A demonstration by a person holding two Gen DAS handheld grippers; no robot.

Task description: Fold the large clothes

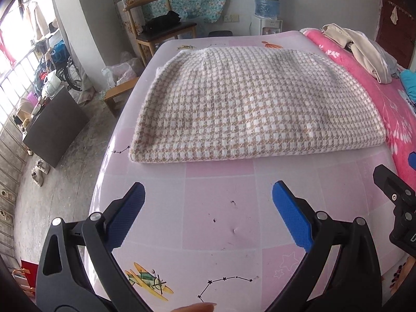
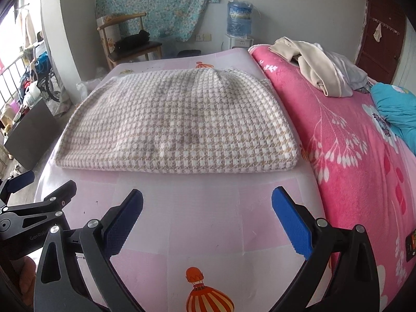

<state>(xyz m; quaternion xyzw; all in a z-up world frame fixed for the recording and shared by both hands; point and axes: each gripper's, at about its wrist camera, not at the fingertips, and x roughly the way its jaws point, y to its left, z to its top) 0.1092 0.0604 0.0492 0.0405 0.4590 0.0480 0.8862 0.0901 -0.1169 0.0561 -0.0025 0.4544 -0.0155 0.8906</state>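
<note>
I read both views with the folded houndstooth garment [image 1: 249, 104] as landmark. It lies flat on the pink patterned surface [image 1: 221, 208], a thick rectangle, long axis running left to right across the view, folded near edge facing me, narrower rounded end away toward the wall.

Left of the garment, the left wrist view alone shows the floor, a dark cabinet [image 1: 54, 127], shoes [image 1: 39, 171] and a railing with clutter. Behind the garment stands a wooden chair [image 1: 161, 28], and further right a water dispenser [image 1: 267, 2].

My left hand-held gripper [image 1: 208, 215] hovers on the near side of the garment, jaws spread wide, nothing between the blue pads [image 1: 127, 215], not touching the cloth. The right hand-held gripper [image 2: 208, 221] is likewise agape and empty, also short of the near edge.

Right of the garment, the right wrist view shows much more of the pink floral blanket [image 2: 351, 156], a heap of beige clothes [image 2: 312, 65], teal fabric [image 2: 397, 109] and a brown door [image 2: 382, 28].
</note>
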